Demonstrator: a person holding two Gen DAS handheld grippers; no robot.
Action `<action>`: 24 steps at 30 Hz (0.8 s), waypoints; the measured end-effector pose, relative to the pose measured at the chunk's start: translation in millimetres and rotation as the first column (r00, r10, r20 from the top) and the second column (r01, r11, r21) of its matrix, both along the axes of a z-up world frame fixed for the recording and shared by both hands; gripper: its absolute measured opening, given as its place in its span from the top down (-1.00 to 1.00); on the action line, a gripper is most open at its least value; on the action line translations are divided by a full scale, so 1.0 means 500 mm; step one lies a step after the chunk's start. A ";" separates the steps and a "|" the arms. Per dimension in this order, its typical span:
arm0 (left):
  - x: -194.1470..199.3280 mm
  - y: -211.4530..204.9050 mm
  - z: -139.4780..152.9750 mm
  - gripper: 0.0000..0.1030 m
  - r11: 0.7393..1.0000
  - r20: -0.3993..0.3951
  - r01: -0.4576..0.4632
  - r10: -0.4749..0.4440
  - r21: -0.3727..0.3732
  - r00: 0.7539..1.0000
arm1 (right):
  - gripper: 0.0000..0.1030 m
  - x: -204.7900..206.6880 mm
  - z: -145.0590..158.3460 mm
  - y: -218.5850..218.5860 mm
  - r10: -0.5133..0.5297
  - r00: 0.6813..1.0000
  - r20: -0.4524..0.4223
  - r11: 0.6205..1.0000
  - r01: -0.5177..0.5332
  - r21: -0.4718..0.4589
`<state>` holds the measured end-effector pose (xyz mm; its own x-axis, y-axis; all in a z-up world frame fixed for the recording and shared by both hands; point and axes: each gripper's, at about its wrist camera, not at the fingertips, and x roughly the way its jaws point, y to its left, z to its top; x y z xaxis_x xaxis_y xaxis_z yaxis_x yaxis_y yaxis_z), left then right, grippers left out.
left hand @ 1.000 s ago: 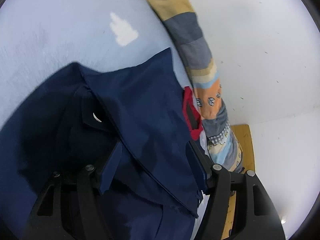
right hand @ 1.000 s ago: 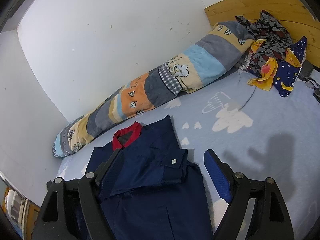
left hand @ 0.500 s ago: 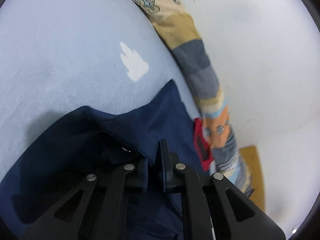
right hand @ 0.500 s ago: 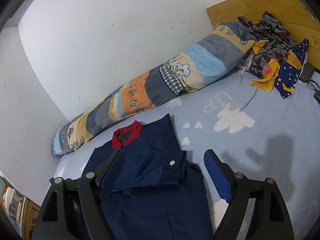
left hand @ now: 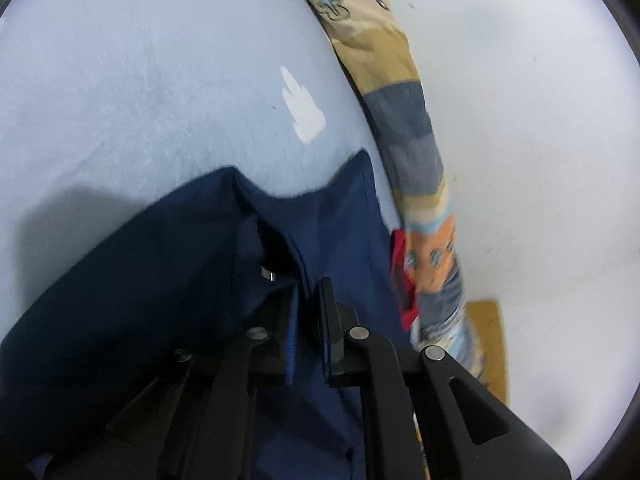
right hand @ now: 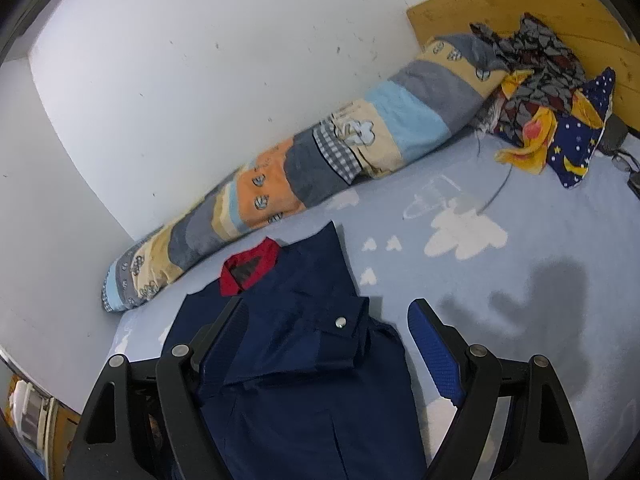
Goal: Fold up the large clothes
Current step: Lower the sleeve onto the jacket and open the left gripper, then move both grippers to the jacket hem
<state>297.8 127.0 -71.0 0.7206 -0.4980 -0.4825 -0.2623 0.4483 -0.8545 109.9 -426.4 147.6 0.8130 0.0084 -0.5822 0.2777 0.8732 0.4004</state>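
Observation:
A navy jacket (right hand: 296, 360) with a red collar (right hand: 250, 266) lies on the light blue bed sheet (right hand: 540, 300), one sleeve folded across its front with a snap-button cuff (right hand: 340, 322) showing. My left gripper (left hand: 310, 296) is shut on a raised fold of the navy jacket (left hand: 160, 280) close to that cuff; the cloth runs up between the two pads. My right gripper (right hand: 326, 304) hovers open above the jacket, its fingers (right hand: 434, 352) straddling the folded sleeve without touching it.
A rolled patchwork quilt (right hand: 340, 160) lies along the white wall behind the jacket, also in the left wrist view (left hand: 408, 120). A heap of patterned clothes (right hand: 540, 80) sits against the wooden headboard (right hand: 520, 4). Bare sheet stretches to the right of the jacket.
My left gripper went from open around the jacket's fold to shut on it, and it moved a little forward and lower. The right gripper stayed open and still.

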 end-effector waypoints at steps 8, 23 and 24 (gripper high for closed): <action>-0.135 -0.038 0.103 0.84 0.967 -0.036 0.121 -0.115 0.226 0.993 | -0.64 0.027 -0.064 0.037 0.095 0.986 -0.135 0.995 -0.095 0.004; -0.310 -0.172 0.058 0.18 0.698 -0.208 0.407 -0.355 0.590 0.911 | -0.06 0.109 -0.281 0.125 0.166 0.869 -0.467 0.983 -0.183 0.008; -0.318 -0.173 0.063 0.18 0.682 -0.208 0.408 -0.359 0.607 0.910 | -0.06 0.094 -0.277 0.128 0.162 0.869 -0.468 0.982 -0.191 -0.014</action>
